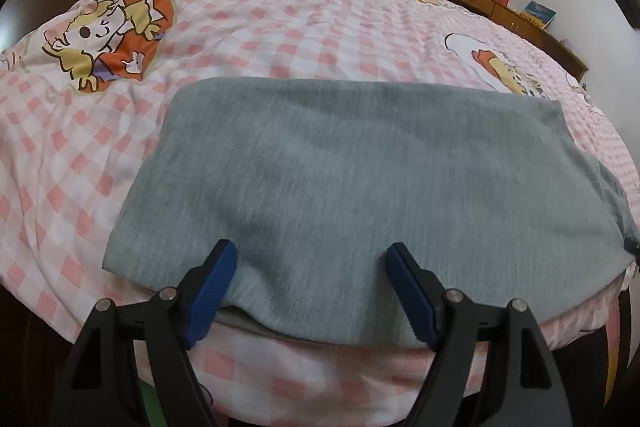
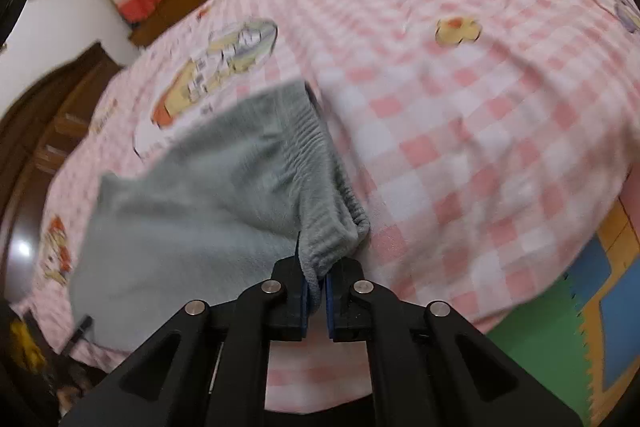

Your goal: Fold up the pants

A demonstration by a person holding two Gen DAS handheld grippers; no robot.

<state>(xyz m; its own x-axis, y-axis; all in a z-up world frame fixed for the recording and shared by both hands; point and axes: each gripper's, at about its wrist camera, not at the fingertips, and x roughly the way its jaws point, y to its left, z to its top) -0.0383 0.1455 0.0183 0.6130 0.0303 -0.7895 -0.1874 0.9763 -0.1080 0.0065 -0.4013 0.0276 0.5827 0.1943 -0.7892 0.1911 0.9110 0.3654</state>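
Two grippers on grey pants [image 1: 360, 179], spread on pink checked bedsheet [image 1: 280, 27] at near edge of bed. Garment already doubled, judging by layered near hem in left wrist view.

Left gripper [image 1: 310, 291]: blue pads [image 1: 212, 299] wide apart, straddling near hem of pants, gripping nothing. Hovering just above or lightly touching cloth; contact not resolvable.

Right gripper [image 2: 316, 291]: pads pressed together, clamped on elastic waistband [image 2: 320, 163] at its near corner. Corner bunched and lifted off sheet; rest of garment trailing left and away. View motion-blurred.

Step in hand, as judged: carrying waistband end over for next fold.

Notes for doing it well:
- Keep clamp firm on ribbed elastic; thick gather, slippage possible.
- Lift only enough to clear lower layer, avoiding drag wrinkles on soft sheet.
- Use left gripper to pin or pinch near hem as anchor, so fold line stays straight.
- Bring waistband edge square to opposite edge before release.

Risk: pants overhang bed edge slightly; pulling toward edge could slide whole stack off.
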